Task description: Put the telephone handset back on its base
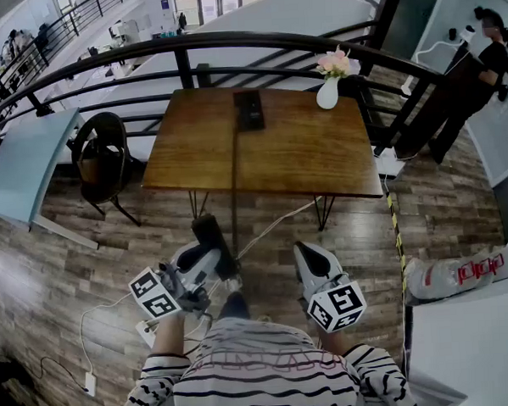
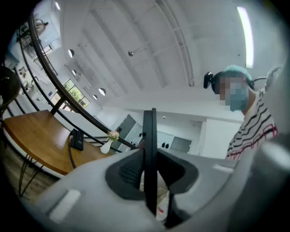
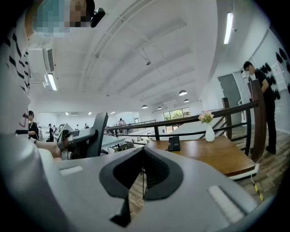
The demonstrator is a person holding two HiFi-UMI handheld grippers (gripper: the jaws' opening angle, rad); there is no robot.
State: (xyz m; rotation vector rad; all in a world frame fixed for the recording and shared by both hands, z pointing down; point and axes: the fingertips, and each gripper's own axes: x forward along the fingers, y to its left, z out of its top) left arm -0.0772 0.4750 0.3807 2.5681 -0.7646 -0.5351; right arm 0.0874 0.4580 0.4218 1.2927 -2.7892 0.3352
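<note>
Not done yet — the left tool is shut tight on the black handset, the right tool is shut w/ nothing in it, & the base sits far off on the bench.

The brown rectangular wooden table top looks smooth and faintly glossy, the black plastic telephone handset matt, the small white vase glossy.

One handset, one base, one vase.
</note>
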